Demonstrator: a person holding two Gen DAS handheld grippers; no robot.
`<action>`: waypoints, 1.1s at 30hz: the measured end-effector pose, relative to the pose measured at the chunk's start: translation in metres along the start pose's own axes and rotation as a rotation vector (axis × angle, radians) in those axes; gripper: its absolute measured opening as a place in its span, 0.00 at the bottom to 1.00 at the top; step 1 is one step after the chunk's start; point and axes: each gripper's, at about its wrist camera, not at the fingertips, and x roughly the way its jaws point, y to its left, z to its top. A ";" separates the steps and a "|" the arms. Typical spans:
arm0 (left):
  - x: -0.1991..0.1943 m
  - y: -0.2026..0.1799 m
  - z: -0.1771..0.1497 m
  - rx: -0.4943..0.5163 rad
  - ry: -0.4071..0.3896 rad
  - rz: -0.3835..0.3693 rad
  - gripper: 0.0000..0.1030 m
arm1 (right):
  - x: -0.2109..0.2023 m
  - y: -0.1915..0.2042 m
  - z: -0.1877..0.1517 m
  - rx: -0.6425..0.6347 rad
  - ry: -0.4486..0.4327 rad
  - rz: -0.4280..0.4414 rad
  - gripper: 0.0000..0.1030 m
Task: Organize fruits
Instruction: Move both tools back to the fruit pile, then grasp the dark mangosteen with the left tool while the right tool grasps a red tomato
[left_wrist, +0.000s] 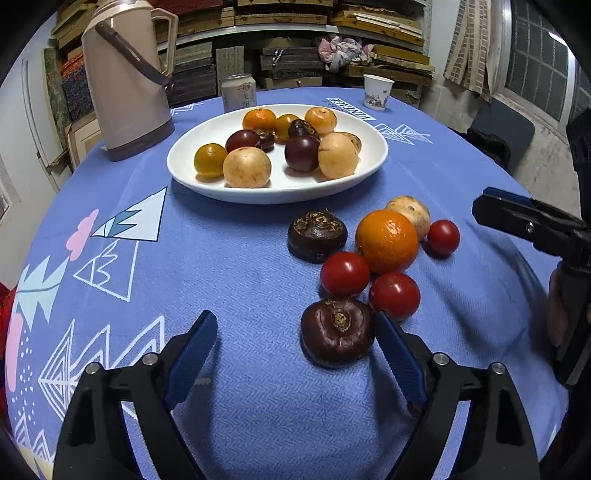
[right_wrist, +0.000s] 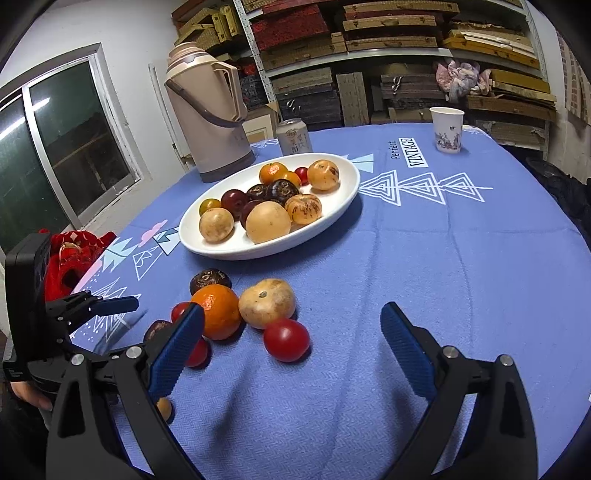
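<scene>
Both jaws are spread: my left gripper brackets one dark water chestnut, unpressed; right gripper holds nothing. Loose on the blue tablecloth: three tomatoes, two chestnuts, one orange, one pale fruit. White plate sits mid-table; shelves behind.

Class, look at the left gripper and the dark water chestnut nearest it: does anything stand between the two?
Nothing visible does. The left gripper is open, and the water chestnut lies against its right finger, with only bare tablecloth around. The cherry tomatoes sit behind it.
</scene>
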 end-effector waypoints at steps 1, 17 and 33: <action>0.000 -0.001 0.000 0.008 -0.002 -0.005 0.80 | 0.000 0.000 0.000 0.000 0.000 -0.001 0.91; 0.010 -0.016 -0.002 0.074 0.050 -0.042 0.43 | 0.033 0.027 -0.011 -0.235 0.217 -0.155 0.59; 0.010 -0.011 -0.001 0.037 0.048 -0.075 0.42 | 0.047 0.023 -0.008 -0.175 0.253 -0.082 0.29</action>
